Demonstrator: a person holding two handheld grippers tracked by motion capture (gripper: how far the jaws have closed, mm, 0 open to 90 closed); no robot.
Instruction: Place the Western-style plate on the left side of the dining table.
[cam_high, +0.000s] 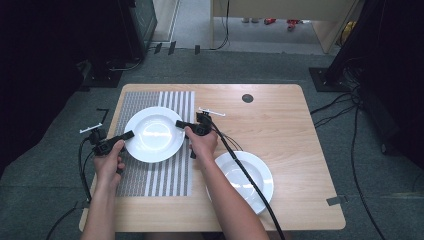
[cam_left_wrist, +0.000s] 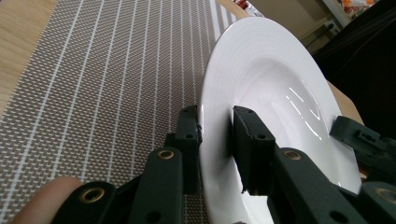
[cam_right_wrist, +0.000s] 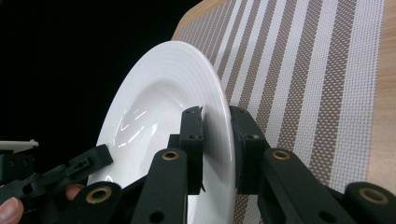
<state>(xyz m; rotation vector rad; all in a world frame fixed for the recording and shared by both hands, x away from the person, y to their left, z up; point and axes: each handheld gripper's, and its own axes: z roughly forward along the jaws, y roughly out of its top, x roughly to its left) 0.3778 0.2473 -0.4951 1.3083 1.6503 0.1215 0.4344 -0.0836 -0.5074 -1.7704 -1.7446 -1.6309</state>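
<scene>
Pinching opposite rims of white deep plate (cam_high: 154, 134) over striped placemat (cam_high: 172, 175): left hand-held gripper (cam_high: 131, 134) and right hand-held gripper (cam_high: 178, 123); second plate (cam_high: 262, 172) on desk (cam_high: 280, 120).

both forearms reach forward; left gripper (cam_high: 129, 134) and right gripper (cam_high: 179, 123) face each other, jaws clamped.

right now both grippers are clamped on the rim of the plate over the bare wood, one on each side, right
Not quite. Both grippers do clamp the plate by its rim, the left gripper and right gripper on opposite sides, but the high view shows that plate over the striped mat, not bare wood. The plate on the bare wood is the second plate, untouched.
</scene>
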